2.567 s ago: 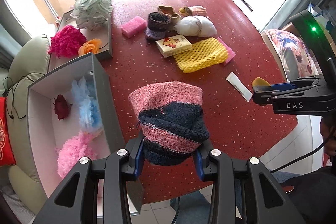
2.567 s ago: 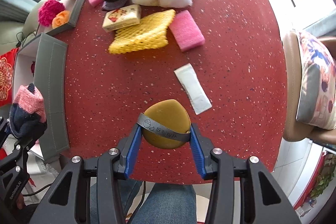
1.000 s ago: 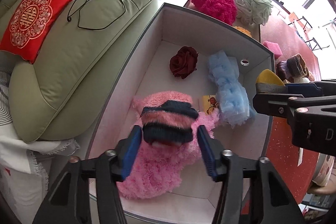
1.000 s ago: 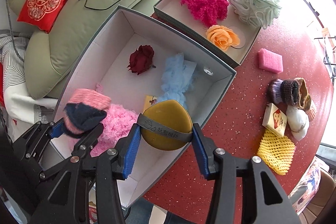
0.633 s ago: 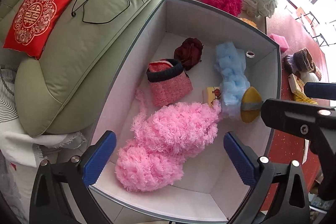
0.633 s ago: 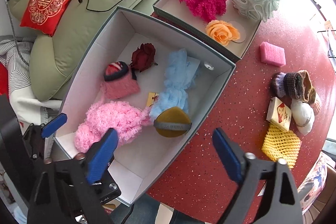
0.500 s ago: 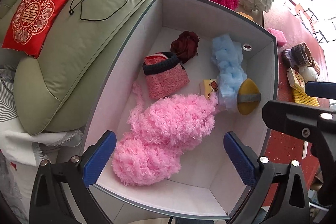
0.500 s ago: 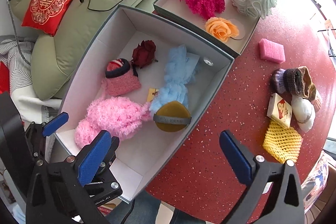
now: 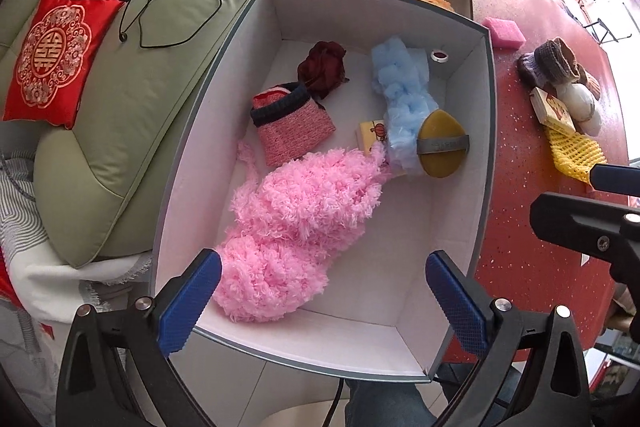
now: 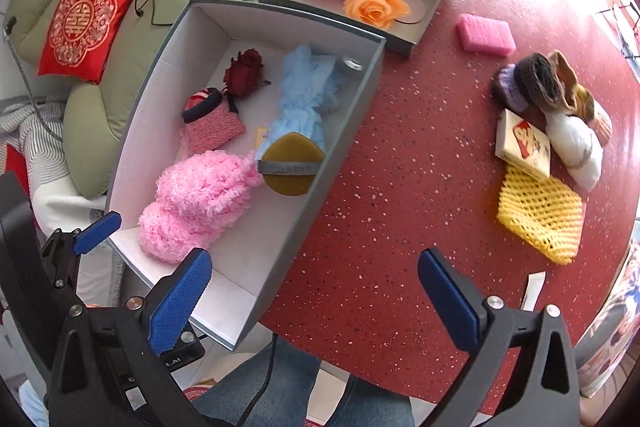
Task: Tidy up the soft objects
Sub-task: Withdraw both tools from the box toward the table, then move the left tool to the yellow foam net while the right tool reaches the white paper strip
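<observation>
Both the left gripper point(image 9: 320, 299) and right gripper point(image 10: 316, 291) have just spread their jaws wide, empty, above the grey box point(image 9: 486, 147) holding the knitted sock point(image 9: 292, 127) and yellow sponge point(image 9: 442, 147).

both wrist views steeply downward, close above the shared grey box point(image 9: 486, 131) point(image 10: 352, 115)

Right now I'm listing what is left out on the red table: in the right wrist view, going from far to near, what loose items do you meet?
pink sponge → knitted socks → small printed box → yellow foam net → white packet
</observation>
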The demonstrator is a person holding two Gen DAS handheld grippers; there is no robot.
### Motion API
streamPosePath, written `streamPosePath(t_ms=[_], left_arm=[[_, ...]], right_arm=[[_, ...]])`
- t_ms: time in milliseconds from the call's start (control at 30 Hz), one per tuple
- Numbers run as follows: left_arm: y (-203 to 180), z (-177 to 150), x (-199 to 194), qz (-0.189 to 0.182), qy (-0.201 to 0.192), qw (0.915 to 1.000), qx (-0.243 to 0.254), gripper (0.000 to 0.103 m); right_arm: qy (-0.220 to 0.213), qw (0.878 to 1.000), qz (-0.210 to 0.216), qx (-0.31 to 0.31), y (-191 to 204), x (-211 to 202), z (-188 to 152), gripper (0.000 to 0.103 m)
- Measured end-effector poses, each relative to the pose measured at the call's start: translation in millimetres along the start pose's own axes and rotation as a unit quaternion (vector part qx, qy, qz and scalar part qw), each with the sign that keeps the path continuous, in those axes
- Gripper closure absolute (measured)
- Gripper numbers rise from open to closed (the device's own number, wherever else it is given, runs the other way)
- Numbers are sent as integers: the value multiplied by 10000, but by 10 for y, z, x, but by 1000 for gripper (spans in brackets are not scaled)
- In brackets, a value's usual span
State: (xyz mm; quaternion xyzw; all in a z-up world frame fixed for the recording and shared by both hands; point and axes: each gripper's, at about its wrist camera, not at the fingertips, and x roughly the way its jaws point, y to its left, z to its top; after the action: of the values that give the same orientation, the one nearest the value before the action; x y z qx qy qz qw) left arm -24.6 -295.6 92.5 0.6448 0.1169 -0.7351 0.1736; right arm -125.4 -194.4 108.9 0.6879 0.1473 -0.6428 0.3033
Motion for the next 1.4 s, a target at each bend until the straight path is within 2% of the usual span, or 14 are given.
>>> streamPosePath(t_ms=[433, 667, 833, 1033, 1233, 1400], left_arm=[[-802, 57, -143, 42, 133, 9946, 1026, 0], [-1263, 67, -165, 45, 186, 9884, 1504, 0], [-1518, 16, -160, 74, 245, 9838, 1773, 0], [-1753, -50, -94, 116, 423, 9803, 1924, 0], [-1953, -78, 23, 104, 700, 9791, 1909, 0], [-2173, 79, 98, -285, 916, 9841, 1496, 0]], right_arm=[[42, 9927, 158, 1192, -987, -19, -520, 0], [138, 9769, 211, 2123, -1671, 56, -946, 0], [199, 9633, 350, 2656, -2015, 118, -1173, 0], [203, 9540, 455, 2956, -2299, 172, -1378, 0], [415, 9439, 542, 3231, -2514, 334, -1575, 0], [415, 9400, 540, 3343, -2685, 366, -1671, 0]])
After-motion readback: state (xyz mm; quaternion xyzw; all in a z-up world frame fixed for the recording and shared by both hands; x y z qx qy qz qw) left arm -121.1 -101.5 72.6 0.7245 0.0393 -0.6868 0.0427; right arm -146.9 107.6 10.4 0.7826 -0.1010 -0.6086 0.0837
